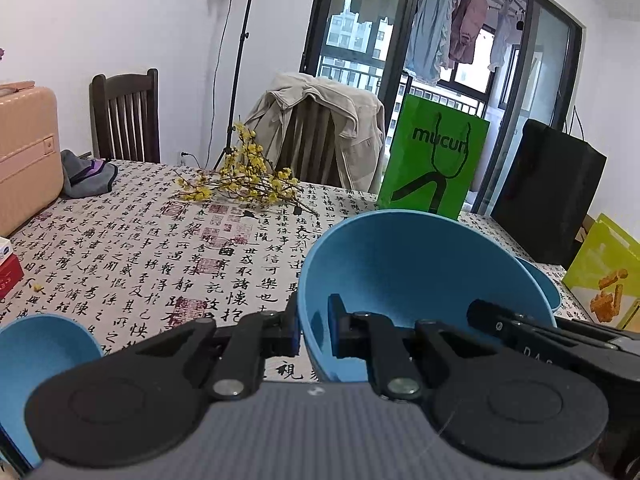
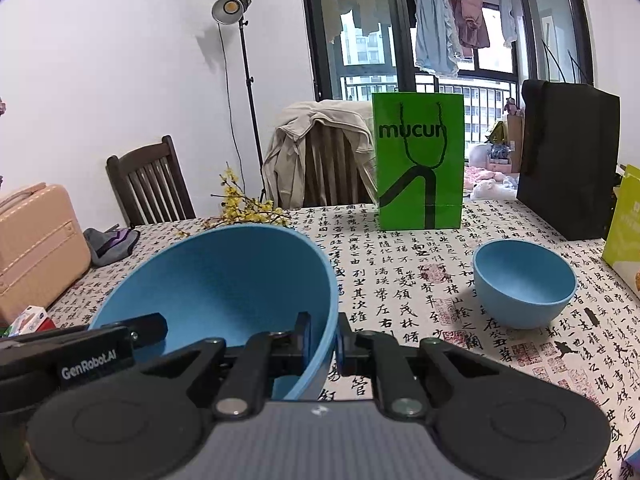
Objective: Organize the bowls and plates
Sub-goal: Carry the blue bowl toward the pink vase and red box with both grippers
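**Two grippers, one big blue bowl**

From the left wrist view we see the left gripper (image 1: 314, 330) with its jaws pinching the near left wall of the large blue bowl (image 1: 420, 272), one pad outside the rim and one inside. The bowl is tipped, its opening turned toward us, and it appears to be held clear of the counter (image 1: 160, 256), though we cannot see its underside. The other gripper's black body reaches in from the right edge and meets the bowl's right side. Behind the bowl's right rim peeks part of a second blue bowl (image 1: 542, 284), and a third blue bowl (image 1: 44, 352) sits cut off at the lower left. Farther back on the patterned cloth lie yellow flower sprigs (image 1: 244, 180), with a green paper bag (image 1: 434, 164) standing at the far edge.

From the right wrist view we find the right gripper (image 2: 324, 344) with its jaws clamped on the large bowl's right wall, again one pad on each side of the rim. The left gripper's body enters at the lower left, gripping the opposite side. The small blue bowl (image 2: 524, 288) stands upright on the counter to the right, well apart from the held bowl, and the green bag rises behind it.
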A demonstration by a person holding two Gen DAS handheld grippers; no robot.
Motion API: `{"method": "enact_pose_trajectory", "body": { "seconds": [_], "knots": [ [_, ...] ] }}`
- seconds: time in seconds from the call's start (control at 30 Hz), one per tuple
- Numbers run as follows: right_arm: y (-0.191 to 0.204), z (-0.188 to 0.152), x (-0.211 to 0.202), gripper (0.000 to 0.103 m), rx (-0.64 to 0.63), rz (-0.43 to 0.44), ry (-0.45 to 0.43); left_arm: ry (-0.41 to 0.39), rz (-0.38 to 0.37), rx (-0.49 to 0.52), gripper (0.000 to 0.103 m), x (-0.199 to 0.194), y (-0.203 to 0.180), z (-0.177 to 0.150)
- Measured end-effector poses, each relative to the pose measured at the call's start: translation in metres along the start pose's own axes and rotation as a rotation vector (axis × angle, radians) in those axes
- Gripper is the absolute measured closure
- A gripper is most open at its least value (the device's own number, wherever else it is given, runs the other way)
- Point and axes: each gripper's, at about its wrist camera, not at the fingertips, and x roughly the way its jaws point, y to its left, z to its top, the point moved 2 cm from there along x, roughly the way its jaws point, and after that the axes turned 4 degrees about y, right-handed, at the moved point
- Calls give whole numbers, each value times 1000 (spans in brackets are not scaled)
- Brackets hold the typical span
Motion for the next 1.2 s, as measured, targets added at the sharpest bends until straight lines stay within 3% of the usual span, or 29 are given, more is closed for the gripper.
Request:
{"method": "enact_pose_trajectory", "body": {
  "seconds": [1.2],
  "knots": [
    [69,-3,-5,91,-71,94,-29,-69,43,-69,90,-36,66,-2]
  ]
}}
